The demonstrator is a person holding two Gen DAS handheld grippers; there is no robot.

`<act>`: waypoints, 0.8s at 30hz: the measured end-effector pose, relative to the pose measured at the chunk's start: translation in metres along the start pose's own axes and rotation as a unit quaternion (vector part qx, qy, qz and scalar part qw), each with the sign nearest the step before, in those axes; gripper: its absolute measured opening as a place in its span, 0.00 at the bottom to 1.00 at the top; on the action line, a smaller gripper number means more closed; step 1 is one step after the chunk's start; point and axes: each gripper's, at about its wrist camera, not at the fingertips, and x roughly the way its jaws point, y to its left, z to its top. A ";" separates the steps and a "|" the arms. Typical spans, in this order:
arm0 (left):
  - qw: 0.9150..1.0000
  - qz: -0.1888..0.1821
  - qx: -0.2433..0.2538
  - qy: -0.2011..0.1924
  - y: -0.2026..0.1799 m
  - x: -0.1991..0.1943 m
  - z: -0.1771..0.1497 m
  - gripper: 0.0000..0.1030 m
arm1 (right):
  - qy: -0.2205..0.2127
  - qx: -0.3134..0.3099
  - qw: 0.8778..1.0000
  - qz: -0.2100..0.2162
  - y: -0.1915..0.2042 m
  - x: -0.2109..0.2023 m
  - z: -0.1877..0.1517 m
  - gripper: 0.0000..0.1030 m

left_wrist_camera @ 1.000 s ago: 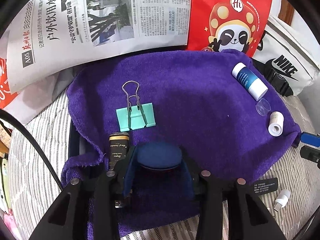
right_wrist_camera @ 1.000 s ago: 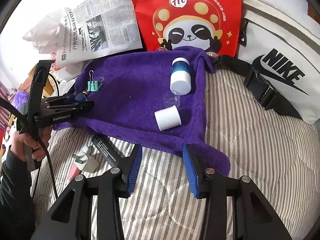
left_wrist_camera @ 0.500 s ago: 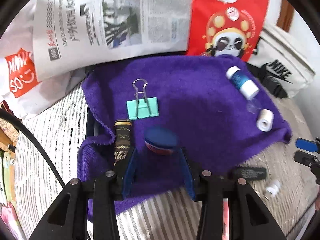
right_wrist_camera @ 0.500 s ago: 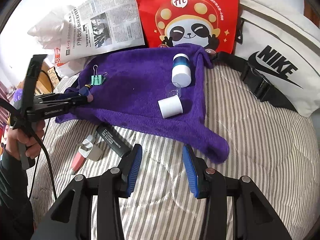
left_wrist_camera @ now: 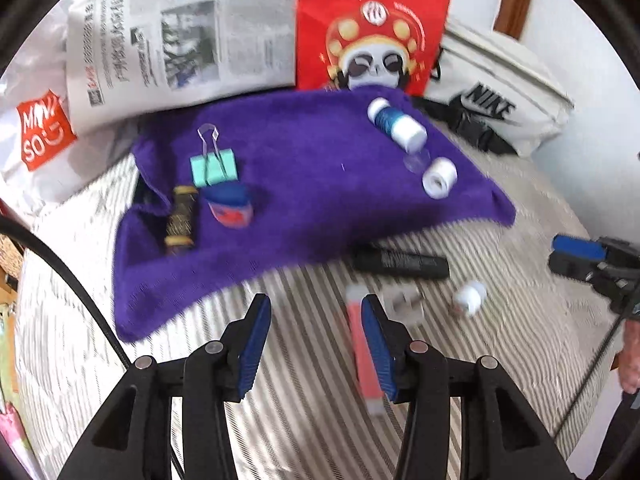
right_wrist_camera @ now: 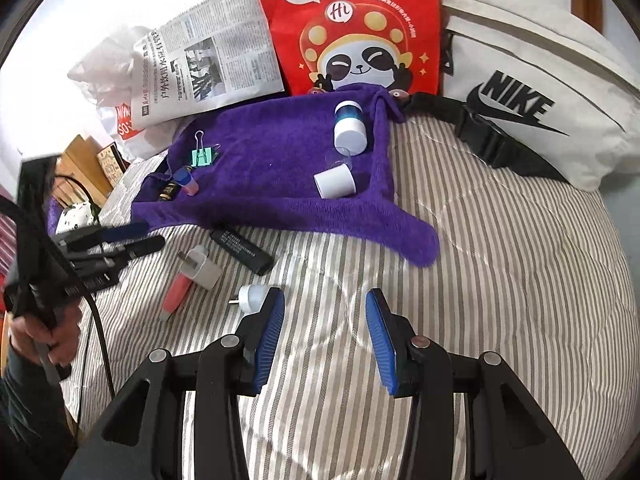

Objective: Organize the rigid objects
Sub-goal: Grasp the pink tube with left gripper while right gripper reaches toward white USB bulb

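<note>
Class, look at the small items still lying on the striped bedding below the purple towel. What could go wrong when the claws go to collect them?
1. The pink tube, white plug and black stick lie close together; picking up one may knock another.
2. The small white adapter sits right beside the right claw and could be nudged away.
3. The soft bedding may let items sink or roll.

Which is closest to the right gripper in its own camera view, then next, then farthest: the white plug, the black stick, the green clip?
From the right gripper:
1. White plug, on the striped bedding just left of its left finger.
2. Black stick, farther up, by the towel's edge.
3. Green clip, on the towel's far left.
</note>
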 end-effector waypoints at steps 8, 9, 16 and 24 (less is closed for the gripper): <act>1.000 -0.009 -0.012 0.021 -0.012 0.019 -0.018 0.44 | 0.000 0.003 1.000 -0.005 -0.002 -0.016 -0.019 0.42; 1.000 -0.006 -0.008 0.026 -0.016 0.022 -0.019 0.44 | 0.001 0.003 1.000 -0.008 -0.002 -0.016 -0.022 0.42; 0.999 0.025 0.028 0.010 -0.028 0.019 -0.025 0.16 | 0.007 0.004 1.000 -0.008 -0.004 -0.018 -0.034 0.42; 0.999 0.018 0.039 0.007 -0.020 0.018 -0.024 0.18 | 0.013 0.005 1.000 -0.008 -0.009 -0.015 -0.037 0.42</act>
